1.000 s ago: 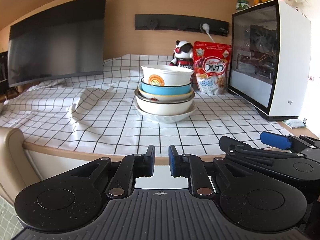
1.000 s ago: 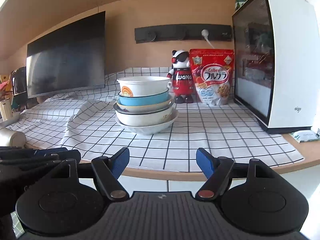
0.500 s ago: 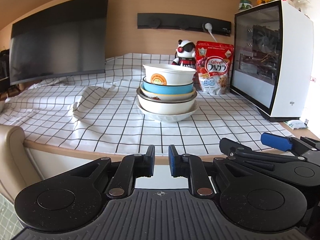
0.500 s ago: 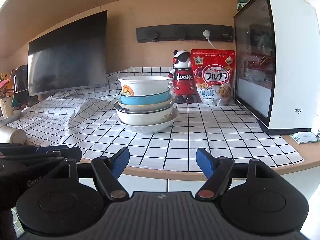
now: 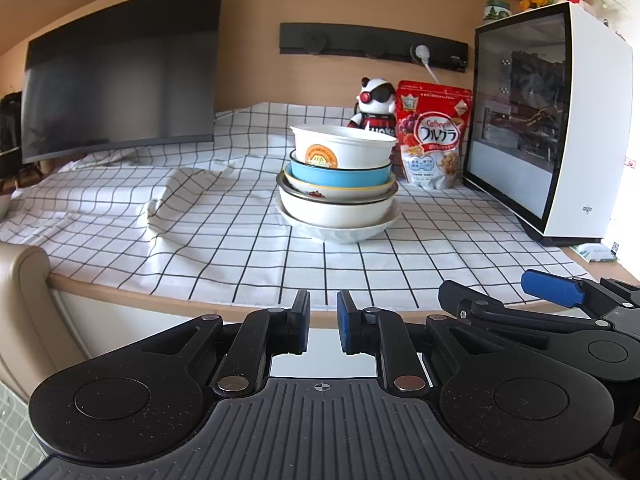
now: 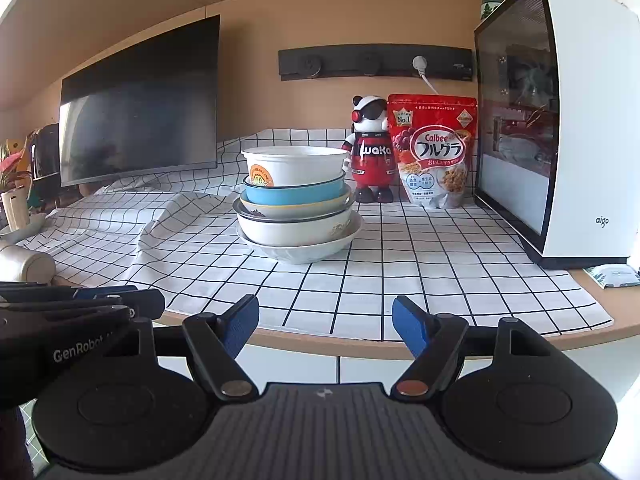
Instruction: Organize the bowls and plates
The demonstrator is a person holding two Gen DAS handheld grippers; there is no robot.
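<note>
A stack of several bowls and plates (image 5: pixel 340 184) stands on the checkered cloth; it also shows in the right wrist view (image 6: pixel 296 204). A white bowl with an orange label (image 5: pixel 342 148) is on top, a blue bowl (image 5: pixel 340 174) under it, and a wide white plate (image 5: pixel 340 230) at the bottom. My left gripper (image 5: pixel 322 326) is in front of the table edge, nearly shut and empty, with a narrow gap between its pads. My right gripper (image 6: pixel 325 326) is open and empty, also short of the table edge. Both are well apart from the stack.
A white computer case (image 5: pixel 552 128) stands at the right. A red cereal bag (image 5: pixel 434 136) and a panda figure (image 5: pixel 376 104) stand behind the stack. A dark monitor (image 5: pixel 120 88) fills the back left. The cloth has a raised fold (image 5: pixel 180 200) left of the stack.
Both grippers have moved a little closer to the table and the stack looks slightly larger. The jaws have not changed.
</note>
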